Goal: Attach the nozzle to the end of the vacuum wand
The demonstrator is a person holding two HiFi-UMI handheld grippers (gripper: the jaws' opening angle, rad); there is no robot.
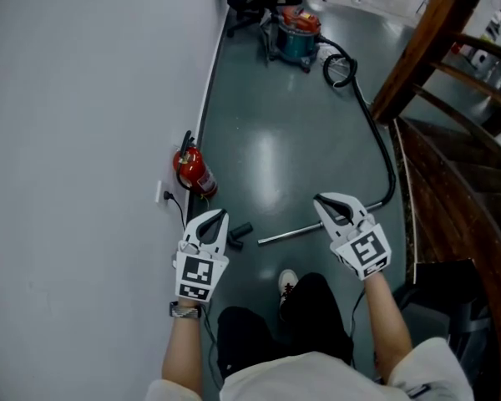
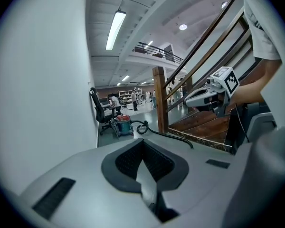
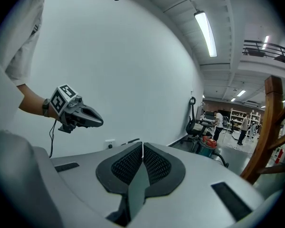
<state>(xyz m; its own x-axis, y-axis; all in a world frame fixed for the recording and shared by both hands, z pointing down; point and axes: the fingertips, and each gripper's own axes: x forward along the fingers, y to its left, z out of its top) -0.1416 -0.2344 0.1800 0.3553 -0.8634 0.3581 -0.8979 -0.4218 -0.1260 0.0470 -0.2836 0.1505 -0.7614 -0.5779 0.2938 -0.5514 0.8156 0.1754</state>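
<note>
While my left hand-held gripper (image 1: 221,214) and right hand-held gripper (image 1: 320,198) hung closed and empty, the short black plastic nozzle (image 1: 240,230) lay on the grey floor (image 1: 267,140) just beside the silver metal wand (image 1: 288,235); a glancing pinch could roll either away, I judged.

The left gripper (image 2: 143,142) had its jaws pressed together with nothing between them, a white wall (image 2: 42,80) close on its left. Ahead, a teal vacuum cleaner (image 2: 124,125) stood beside an office chair (image 2: 99,112), its black hose (image 2: 168,136) trailing past a wooden stair post (image 2: 160,99). The right gripper (image 2: 189,101) hung at the right, before the stairs.
</note>
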